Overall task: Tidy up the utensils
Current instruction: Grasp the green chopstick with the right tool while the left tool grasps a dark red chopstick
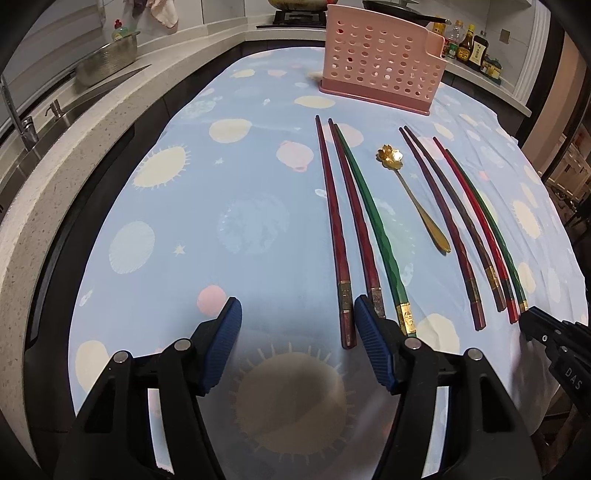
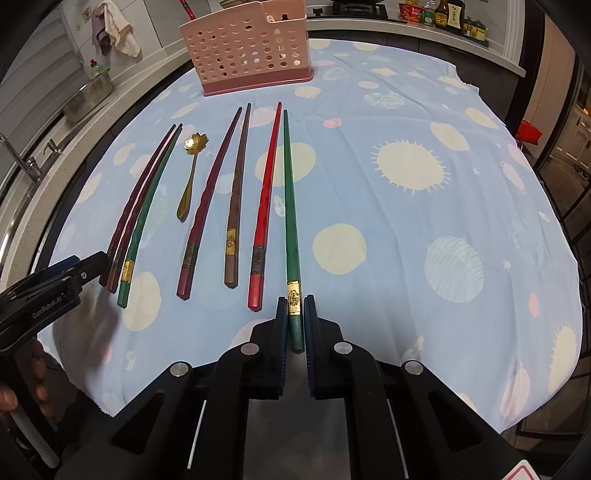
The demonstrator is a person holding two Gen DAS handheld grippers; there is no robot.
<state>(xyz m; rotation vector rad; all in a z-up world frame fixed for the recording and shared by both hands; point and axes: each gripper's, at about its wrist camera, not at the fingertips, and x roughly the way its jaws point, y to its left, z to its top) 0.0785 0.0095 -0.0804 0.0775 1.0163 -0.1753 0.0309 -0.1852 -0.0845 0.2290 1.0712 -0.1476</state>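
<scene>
Speckled stone counter [image 1: 74, 155] with steel sink [image 1: 70, 110], pale wall tiles [image 1: 207, 14].

Pale blue cloth with cream suns and pink planets [image 1: 258, 206], covering the desk. Far centre-right: pink perforated plastic utensil holder [image 1: 380, 59], upright. Mid-right, lying lengthwise in a row: two dark red chopsticks [image 1: 334, 221] and one green chopstick with a gold band [image 1: 373, 218]; gold flower-bowled spoon [image 1: 413, 199]; four more chopsticks [image 1: 476, 229], dark, red and green. Near: left tool [image 1: 297, 347], blue-ribbed pads apart, nothing between them. Near right edge: black tip of the right tool [image 1: 543, 332]. Far left: steel sink with tap [image 1: 22, 122].
</scene>
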